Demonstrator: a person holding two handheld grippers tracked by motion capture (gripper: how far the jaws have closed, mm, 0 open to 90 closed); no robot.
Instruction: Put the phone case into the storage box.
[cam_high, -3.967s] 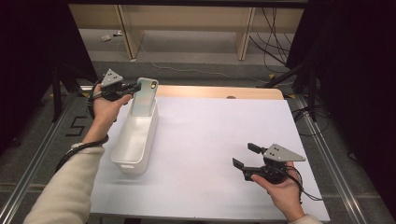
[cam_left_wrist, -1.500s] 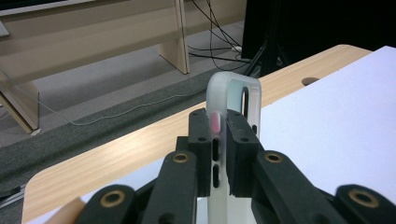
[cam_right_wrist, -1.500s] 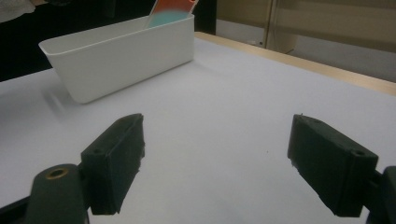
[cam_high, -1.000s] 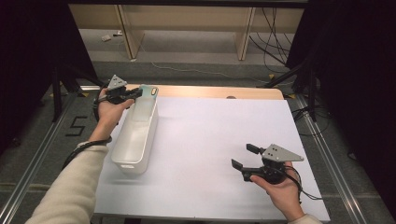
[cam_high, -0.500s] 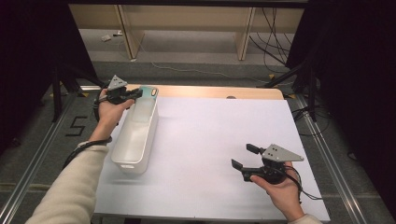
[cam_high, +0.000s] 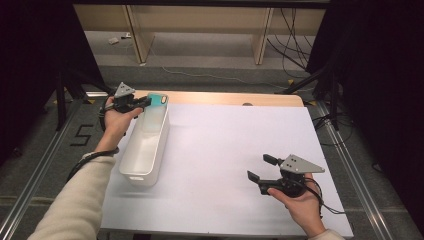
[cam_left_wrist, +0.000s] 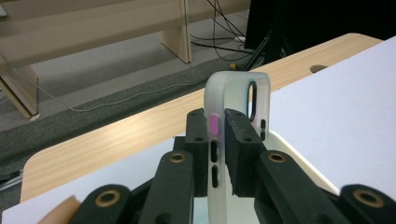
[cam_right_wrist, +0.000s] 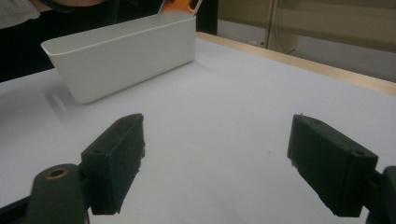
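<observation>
Phone case (cam_left_wrist: 236, 100), translucent and frosted, sits pinched edge-on between the jaws of the left tool (cam_left_wrist: 218, 140), and the pads are pressed tight against its two faces. From the left gripper view you can see the pink button and the dark slots running down its side edge, with the oval camera cut-out up near its rounded top. From the high view the phone case (cam_high: 158, 102) shows a teal tint and hangs at the far end of the white bin (cam_high: 145, 150), right over the rim, with the left tool (cam_high: 144, 102) reaching in from the bin's left side. Whether the case touches the bin wall, I cannot tell.

The bin is long and narrow and lies lengthwise on the white sheet (cam_high: 225, 150) that covers most of the wooden surface (cam_high: 225, 98). From the right gripper view it stands at the upper left, an orange-lit shape poking up behind its far end.

Over on the other side, the right tool (cam_high: 260, 168) is held low near the front right corner of the sheet, well apart from the bin. Its jaws are spread wide, nothing between them, and the right gripper view shows plain white sheet in the gap (cam_right_wrist: 215, 163). The person's hand cups that tool from below.
</observation>
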